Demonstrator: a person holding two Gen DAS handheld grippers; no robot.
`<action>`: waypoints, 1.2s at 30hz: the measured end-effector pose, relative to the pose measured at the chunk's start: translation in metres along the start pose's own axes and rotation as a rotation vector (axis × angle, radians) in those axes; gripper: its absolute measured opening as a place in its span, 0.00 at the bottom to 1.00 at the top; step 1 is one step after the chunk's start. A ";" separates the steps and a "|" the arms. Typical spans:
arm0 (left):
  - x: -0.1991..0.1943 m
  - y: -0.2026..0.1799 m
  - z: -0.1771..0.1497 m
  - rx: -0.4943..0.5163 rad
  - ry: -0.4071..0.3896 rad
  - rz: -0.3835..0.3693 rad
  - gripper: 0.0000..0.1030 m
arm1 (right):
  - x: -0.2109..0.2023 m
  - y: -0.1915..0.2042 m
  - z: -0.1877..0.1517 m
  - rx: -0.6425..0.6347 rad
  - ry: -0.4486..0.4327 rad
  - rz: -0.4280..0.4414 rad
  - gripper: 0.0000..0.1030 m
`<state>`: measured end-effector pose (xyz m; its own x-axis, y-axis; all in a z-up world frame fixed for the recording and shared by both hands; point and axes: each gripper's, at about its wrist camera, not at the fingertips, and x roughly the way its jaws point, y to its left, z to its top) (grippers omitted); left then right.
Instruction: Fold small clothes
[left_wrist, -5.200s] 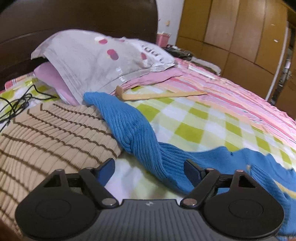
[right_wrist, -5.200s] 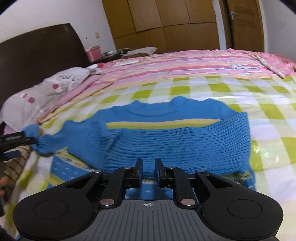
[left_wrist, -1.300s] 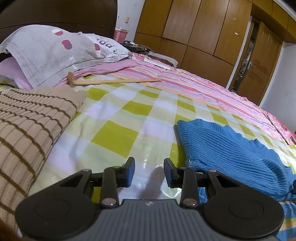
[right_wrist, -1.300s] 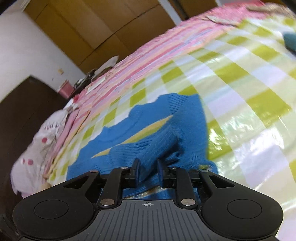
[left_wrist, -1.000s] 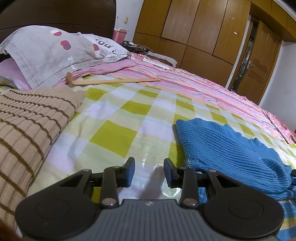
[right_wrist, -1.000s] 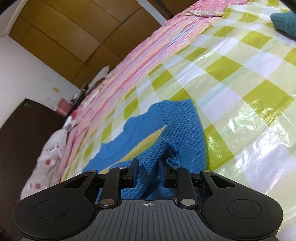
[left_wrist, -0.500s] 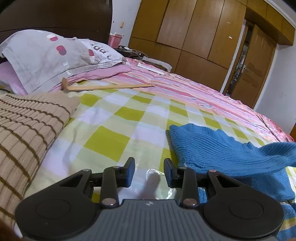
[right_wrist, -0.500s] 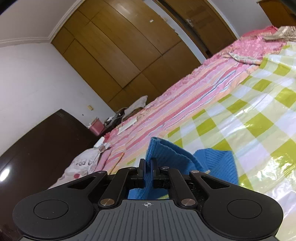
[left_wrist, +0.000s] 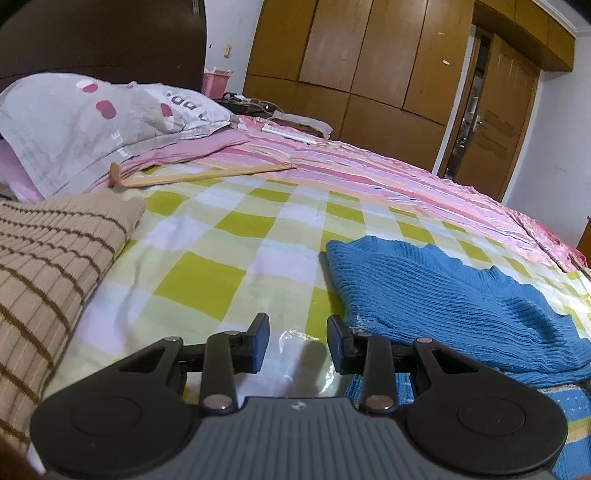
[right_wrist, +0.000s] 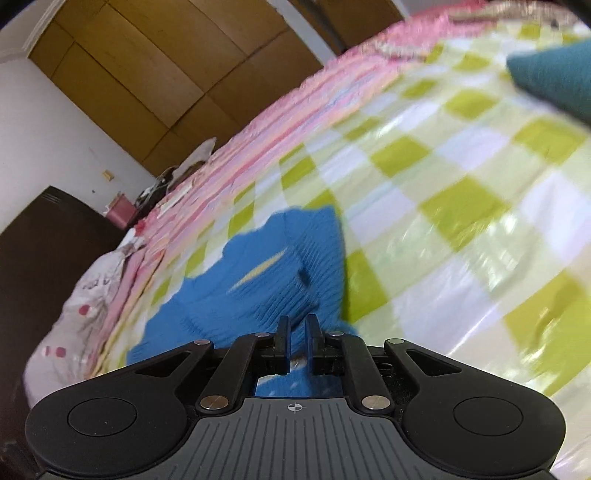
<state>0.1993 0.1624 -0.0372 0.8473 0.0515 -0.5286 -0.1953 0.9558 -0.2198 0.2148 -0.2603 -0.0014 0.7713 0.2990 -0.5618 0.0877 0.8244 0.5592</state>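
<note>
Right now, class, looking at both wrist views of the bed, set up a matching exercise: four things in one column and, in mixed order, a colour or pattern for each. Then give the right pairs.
Things:
1. sweater
2. folded knit
3. pillow
4. basket

Colours or patterns:
A. grey with red spots
B. pink
C. blue with a yellow stripe
D. beige with brown stripes

Pairs: 1-C, 2-D, 3-A, 4-B

Blue sweater (right_wrist: 258, 291) (perhaps folded) on checked sheet (right_wrist: 461, 177)
</note>
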 end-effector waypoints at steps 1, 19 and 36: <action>-0.001 -0.002 0.000 0.007 -0.006 -0.002 0.38 | 0.001 0.002 0.004 -0.016 -0.009 0.000 0.11; 0.029 -0.059 0.007 0.194 0.031 -0.010 0.39 | 0.058 0.023 0.016 -0.259 0.062 -0.112 0.07; 0.029 -0.060 0.027 0.164 -0.004 -0.078 0.45 | 0.065 0.069 0.003 -0.461 0.064 -0.127 0.11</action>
<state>0.2490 0.1140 -0.0176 0.8588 -0.0234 -0.5117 -0.0463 0.9913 -0.1230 0.2729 -0.1857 0.0026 0.7309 0.1996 -0.6526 -0.1214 0.9791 0.1635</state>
